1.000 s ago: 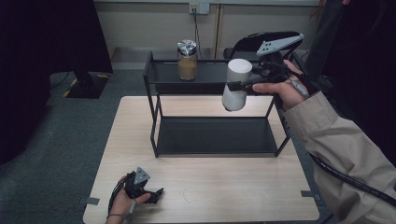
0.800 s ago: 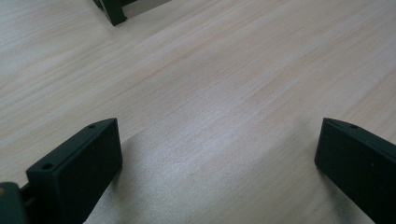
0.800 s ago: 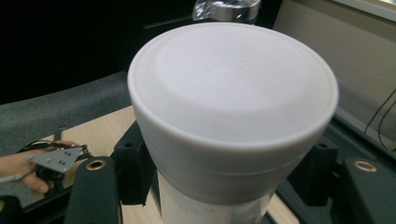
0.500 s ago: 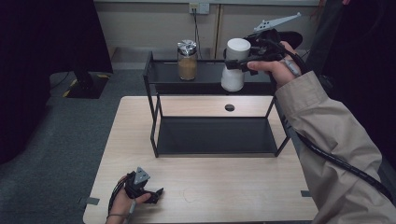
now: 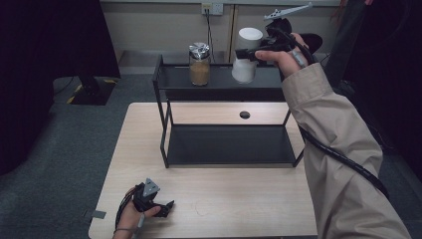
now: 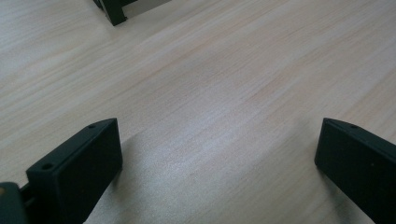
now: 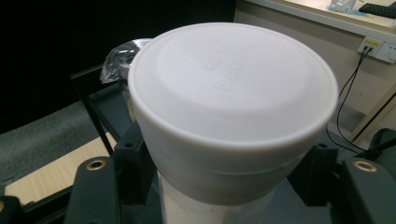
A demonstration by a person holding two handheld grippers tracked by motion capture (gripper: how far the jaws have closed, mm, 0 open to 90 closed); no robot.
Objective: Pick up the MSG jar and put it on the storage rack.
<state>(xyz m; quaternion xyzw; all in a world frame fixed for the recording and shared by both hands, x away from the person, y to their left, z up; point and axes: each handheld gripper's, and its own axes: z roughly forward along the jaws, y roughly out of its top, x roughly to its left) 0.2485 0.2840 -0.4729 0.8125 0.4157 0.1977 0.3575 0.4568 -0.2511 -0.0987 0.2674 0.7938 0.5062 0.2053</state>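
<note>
A white jar with a white lid (image 5: 246, 57) stands upright on the top shelf of a black two-tier rack (image 5: 169, 82). My right gripper (image 5: 251, 54) is shut on the white jar just under its lid (image 7: 231, 88), reaching in from the right. To the jar's left on the same shelf stands a glass jar of tan grains with a shiny lid (image 5: 199, 63), seen partly behind the white jar (image 7: 122, 53) in the right gripper view. My left gripper (image 5: 166, 206) rests low on the wooden table (image 5: 224, 209) near its front left corner, open (image 6: 219, 158) with only bare wood between its jaws.
The rack's lower shelf (image 5: 229, 144) is bare. A round cable hole (image 5: 244, 115) sits in the table behind the rack. A wall socket (image 5: 213, 8) is on the wall behind. Grey carpet (image 5: 74, 144) lies left of the table, and a rack foot (image 6: 112, 9) shows ahead of the left gripper.
My right gripper carried the white jar up and back, from in front of the rack's right side onto the top shelf, and turned it upright. The left gripper stayed put.
</note>
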